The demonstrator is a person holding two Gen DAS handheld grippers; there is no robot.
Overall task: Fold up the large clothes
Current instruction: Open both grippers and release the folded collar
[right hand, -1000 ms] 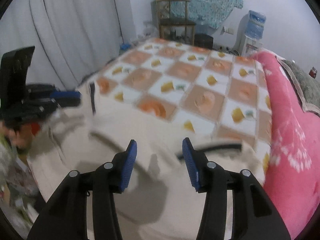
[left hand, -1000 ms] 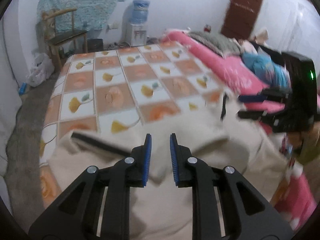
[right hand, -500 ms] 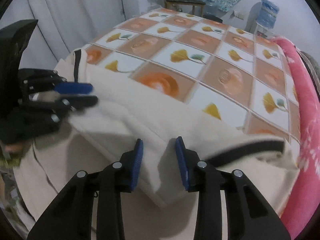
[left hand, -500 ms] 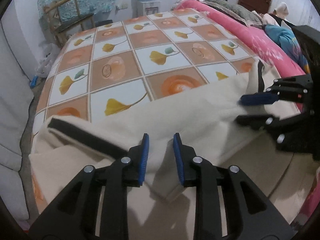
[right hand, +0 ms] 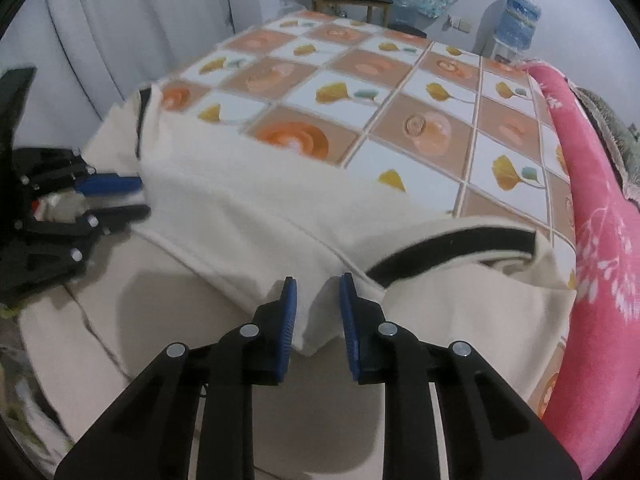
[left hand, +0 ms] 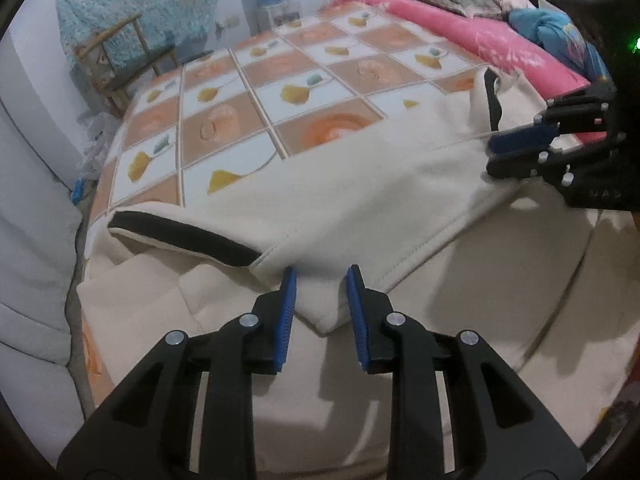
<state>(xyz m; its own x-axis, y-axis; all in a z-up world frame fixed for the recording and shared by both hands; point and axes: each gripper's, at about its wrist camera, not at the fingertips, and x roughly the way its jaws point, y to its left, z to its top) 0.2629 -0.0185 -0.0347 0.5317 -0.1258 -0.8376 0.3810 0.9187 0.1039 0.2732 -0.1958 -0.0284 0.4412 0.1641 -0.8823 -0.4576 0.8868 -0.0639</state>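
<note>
Left hand-held gripper (left hand: 320, 298): pinches garment (left hand: 360, 184) corner | right hand-held gripper (right hand: 316, 304): closing on corner | pad contact unclear

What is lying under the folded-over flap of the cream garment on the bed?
Under the flap lies another cream layer of the same garment, showing in front of its edge. Farther back the checked bedsheet shows. What lies directly beneath the flap is covered.

Cream garment (left hand: 360, 196) with black trim (left hand: 180, 236), partly folded on a bed

Its upper layer lies doubled over the lower one, the fold's stitched edge running from 7 toward 2 o'clock; black-edged cuffs splay at both ends.
</note>
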